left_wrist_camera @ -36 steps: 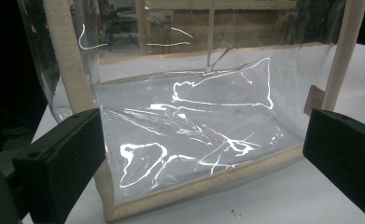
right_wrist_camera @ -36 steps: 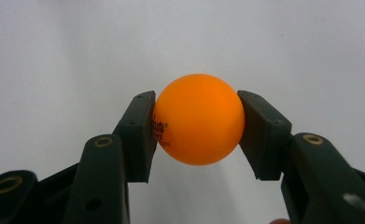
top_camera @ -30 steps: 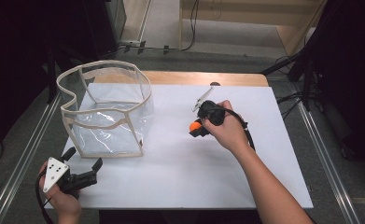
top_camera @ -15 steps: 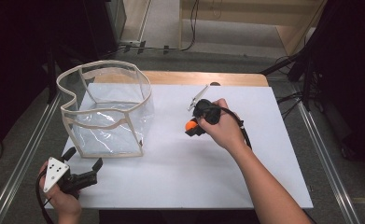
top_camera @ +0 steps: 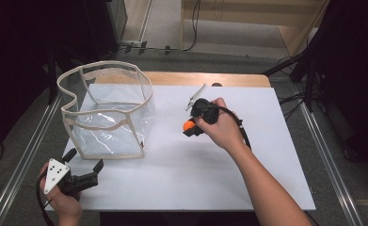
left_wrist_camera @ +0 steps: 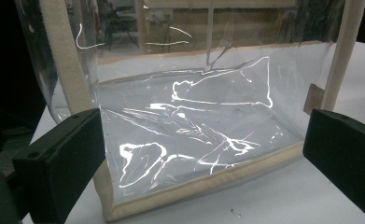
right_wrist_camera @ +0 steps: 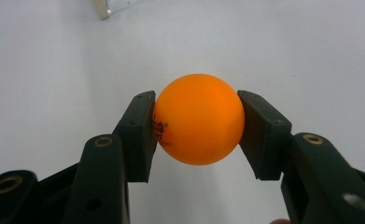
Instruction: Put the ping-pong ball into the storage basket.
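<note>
Right tongs (top_camera: 189, 128) are clamped on the orange ball (top_camera: 188, 125), one black pad pressed to each side of it, and in the right gripper view the ball (right_wrist_camera: 198, 119) sits squarely between them with small dark print on its left flank. The ball is just above the white table (top_camera: 181, 179), a little past the centre, towards one o'clock from the middle of the sheet. The right hand (top_camera: 221, 126) wraps the tool from the five o'clock side, with a black cable looping round the wrist. Just beyond the tongs, at twelve o'clock from them, a small clear clip-like piece (top_camera: 195, 96) lies on the sheet; what it is, I cannot tell.

Over at ten o'clock stands the clear plastic bag (top_camera: 107, 113) with its cream fabric trim, open at the top and upright. The left tongs (top_camera: 84, 159) are apart with nothing between the pads, down at the seven o'clock corner, just beside the bag's near bottom edge and pointed at it. The left hand (top_camera: 61, 200) holds them level by the table edge.
</note>
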Demonstrator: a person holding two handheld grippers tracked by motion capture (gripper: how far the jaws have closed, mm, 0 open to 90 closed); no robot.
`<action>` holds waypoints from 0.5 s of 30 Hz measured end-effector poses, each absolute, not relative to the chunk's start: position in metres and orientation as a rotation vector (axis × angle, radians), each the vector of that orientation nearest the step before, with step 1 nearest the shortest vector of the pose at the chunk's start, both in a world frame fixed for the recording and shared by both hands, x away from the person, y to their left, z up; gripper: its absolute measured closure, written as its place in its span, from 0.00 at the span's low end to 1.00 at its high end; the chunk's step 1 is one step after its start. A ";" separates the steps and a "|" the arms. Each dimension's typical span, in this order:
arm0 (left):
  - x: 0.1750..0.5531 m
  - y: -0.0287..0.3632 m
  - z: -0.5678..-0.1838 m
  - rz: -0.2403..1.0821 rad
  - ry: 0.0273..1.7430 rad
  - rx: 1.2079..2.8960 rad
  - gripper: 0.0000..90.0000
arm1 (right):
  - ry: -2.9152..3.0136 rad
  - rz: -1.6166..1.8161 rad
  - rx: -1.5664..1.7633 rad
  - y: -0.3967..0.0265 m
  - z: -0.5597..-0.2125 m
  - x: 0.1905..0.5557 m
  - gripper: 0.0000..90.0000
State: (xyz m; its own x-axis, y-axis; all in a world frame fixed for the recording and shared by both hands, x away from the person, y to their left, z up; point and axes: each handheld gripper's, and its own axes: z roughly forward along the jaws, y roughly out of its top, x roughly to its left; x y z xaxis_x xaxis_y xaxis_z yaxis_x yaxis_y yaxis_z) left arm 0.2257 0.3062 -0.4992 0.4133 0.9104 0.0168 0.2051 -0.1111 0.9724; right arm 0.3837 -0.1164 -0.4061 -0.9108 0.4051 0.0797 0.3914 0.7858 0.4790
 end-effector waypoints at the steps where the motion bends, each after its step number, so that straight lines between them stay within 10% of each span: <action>1: 0.226 0.306 -0.499 0.818 1.010 1.591 0.00 | 2.943 0.783 0.645 -0.116 -0.406 0.384 0.53; 15: 0.226 0.306 -0.499 0.817 1.010 1.591 0.00 | 2.942 0.799 0.625 -0.107 -0.398 0.385 0.53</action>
